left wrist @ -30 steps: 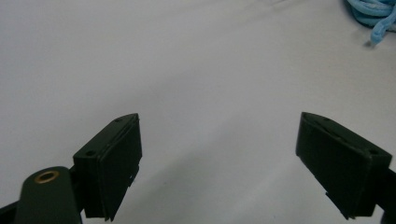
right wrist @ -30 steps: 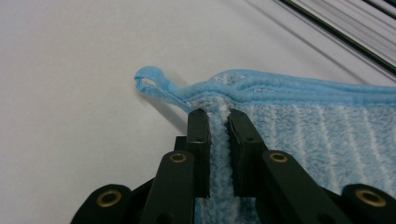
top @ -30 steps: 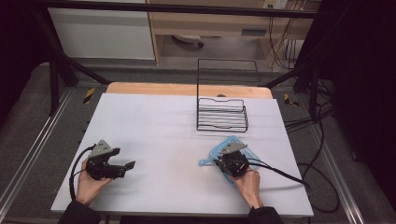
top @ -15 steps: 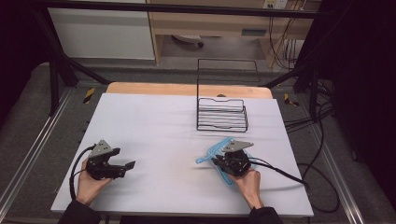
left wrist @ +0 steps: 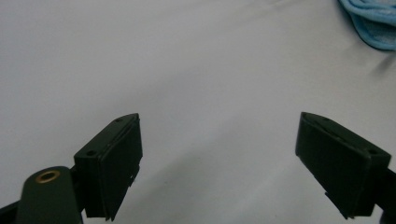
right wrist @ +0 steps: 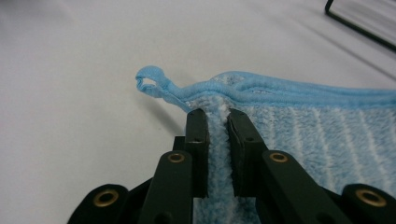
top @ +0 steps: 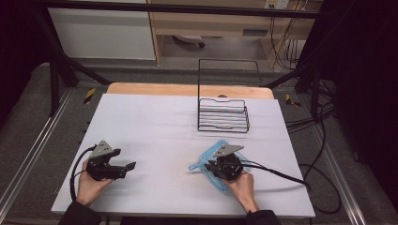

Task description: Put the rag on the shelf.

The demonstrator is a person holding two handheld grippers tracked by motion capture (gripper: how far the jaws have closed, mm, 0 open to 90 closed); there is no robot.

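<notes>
Currently: left gripper (top: 123, 167) idle on white table (top: 155, 126), jaws wide, holding nothing | right gripper (right wrist: 217, 122) pinched narrow on blue cloth (right wrist: 303, 121) near hanging loop, front right of table | wire rack (top: 223, 115) behind, bare | grasp done, hanging judged pending

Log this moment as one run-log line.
right gripper: shut on blue cloth, near its loop | left gripper: open, holding nothing | wire rack: holds nothing
</notes>
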